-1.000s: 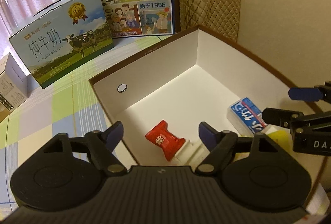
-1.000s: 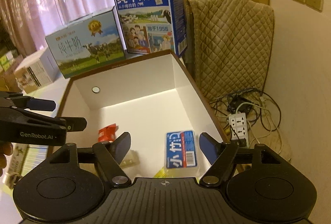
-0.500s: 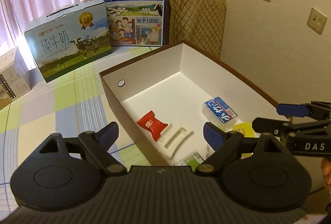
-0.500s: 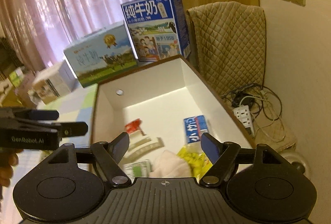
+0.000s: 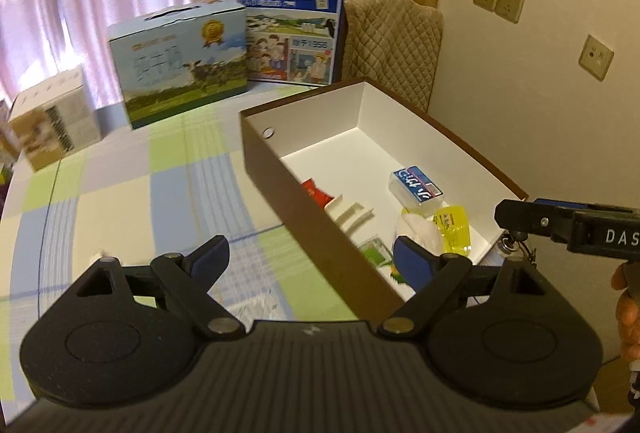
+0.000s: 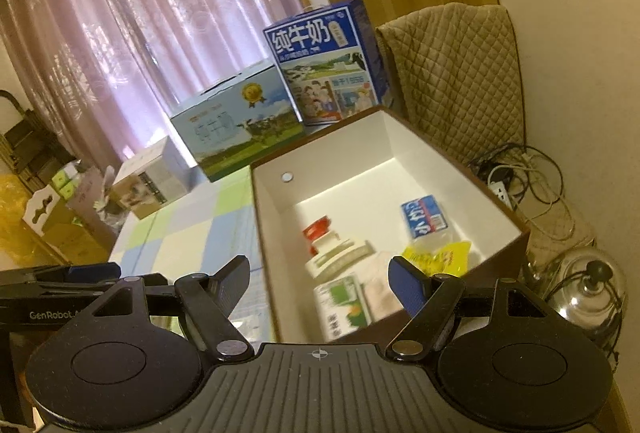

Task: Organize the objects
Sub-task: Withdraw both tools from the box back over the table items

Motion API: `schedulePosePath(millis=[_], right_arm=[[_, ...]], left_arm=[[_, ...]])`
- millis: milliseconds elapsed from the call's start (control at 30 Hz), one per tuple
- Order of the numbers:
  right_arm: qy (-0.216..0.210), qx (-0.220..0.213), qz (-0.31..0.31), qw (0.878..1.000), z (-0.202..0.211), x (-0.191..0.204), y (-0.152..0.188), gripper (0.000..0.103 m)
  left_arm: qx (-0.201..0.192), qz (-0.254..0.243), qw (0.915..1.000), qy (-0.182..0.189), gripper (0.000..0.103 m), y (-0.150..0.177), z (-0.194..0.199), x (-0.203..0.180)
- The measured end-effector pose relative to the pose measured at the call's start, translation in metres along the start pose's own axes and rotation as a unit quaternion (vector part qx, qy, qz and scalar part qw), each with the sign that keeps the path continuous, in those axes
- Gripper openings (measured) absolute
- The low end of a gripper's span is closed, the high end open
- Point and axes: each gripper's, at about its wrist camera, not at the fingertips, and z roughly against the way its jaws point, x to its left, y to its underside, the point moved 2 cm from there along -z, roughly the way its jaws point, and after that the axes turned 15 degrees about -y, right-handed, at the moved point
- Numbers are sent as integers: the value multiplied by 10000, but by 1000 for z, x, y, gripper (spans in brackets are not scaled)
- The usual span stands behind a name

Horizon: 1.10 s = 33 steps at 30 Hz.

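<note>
Both grippers spread wide, nothing held. Left gripper (image 5: 308,259) hangs over the near left wall of the brown box (image 5: 320,229); right gripper (image 6: 320,281) hangs over the box's near end.

Task items all lie inside the box, white floor, toward its near end: red packet (image 5: 316,191) against the left wall, cream plastic tray piece (image 5: 352,215) just beside it, blue-label pack (image 5: 418,185) by the right wall, yellow packet (image 5: 452,223) touching the blue pack's near side, white crumpled wrapper (image 5: 416,227) beside the yellow one, green-white carton (image 5: 374,251) at the near left corner.

Only the left view shows the right gripper from the side, marked DAS, with the person's hand (image 5: 626,309) at the frame's right edge. It also shows the third wall socket (image 5: 596,57).

Only the right view shows the floor past the box's right wall: power strip with tangled cables (image 6: 520,177), glass lid (image 6: 592,289); also the cartons stacked at the far left (image 6: 48,209), and the carton's face (image 6: 340,305), blurred.

Both show two milk cases (image 5: 180,61) at the far edge of the checked tablecloth (image 5: 120,201) and the quilted chair back (image 5: 396,45).

Versus 1.0 s ago: both grippers have pulled back and up, the box looks smaller, its outer brown wall and more tablecloth now show; the wrapper and carton have come into sight. Items themselves unmoved.
</note>
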Motion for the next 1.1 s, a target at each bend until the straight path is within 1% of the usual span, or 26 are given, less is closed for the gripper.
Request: schedulePosePath(millis=[133,333,433,633,667,733,833,1100], right_arm=[[-150,3,-83,9999,7,14,12,74],[-335,214,-2,9992,6,39,33,74],[-399,294,25,9988,4,47,40,74],[-468,411,109,9980,-1,59,53,74],[-509,418,127,9977,-2,61,55,74],[-586,468,117,9971,-6,63,61,74],[-605,657,100,9960,-16,67,70,74],[-646,1168,213,9908,-43,79,95,74]], left_arm=[[28,122,9998,-124,87,16,20,13],[63,355,9991,-244,88,39,47,35],[94,509,9983,-266,90,49,56,46],[149,699,9968,-358,91,67,71,64],[158,727,9965,-368,91,69,73,66],[204,789,9957,-447,96,74,76,72],[267,866,9944,-544,96,83,76,79],[615,1058,9896,-757,96,114,69,101]])
